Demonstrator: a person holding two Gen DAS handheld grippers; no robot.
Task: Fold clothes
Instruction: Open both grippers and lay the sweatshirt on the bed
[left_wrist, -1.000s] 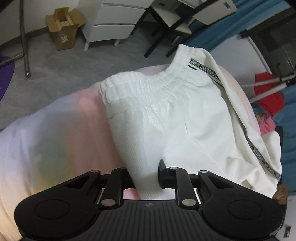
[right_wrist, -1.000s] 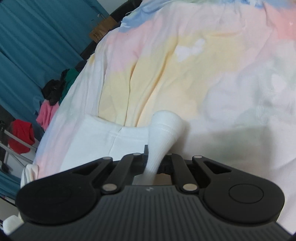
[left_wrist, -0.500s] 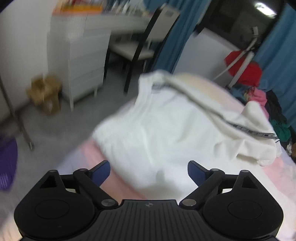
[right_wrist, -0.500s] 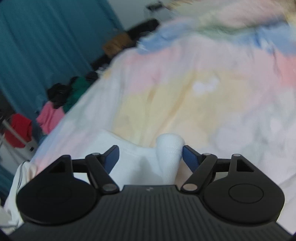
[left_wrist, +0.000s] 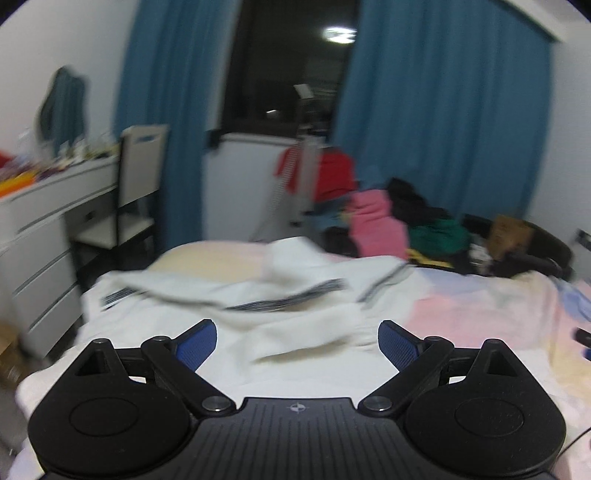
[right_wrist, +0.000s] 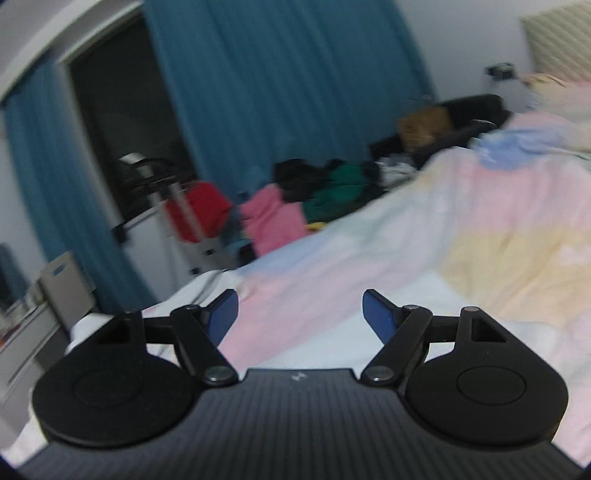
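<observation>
Bed (left_wrist: 480, 310): covered by a pastel sheet. White trousers (left_wrist: 229, 317), trimmed with dark striped tape, are spread at its foot corner. Blue curtains (left_wrist: 443, 122), a dark window and a heap of clothes (left_wrist: 402, 221) are seen beyond the far edge. Left gripper (left_wrist: 297, 341) and right gripper (right_wrist: 300, 314): raised above the bed, jaws spread, nothing gripped.

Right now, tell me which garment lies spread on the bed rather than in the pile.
The white garment with dark striped trim, lying on the pastel bedspread. The pink, green and black clothes are heaped beyond the bed.
</observation>
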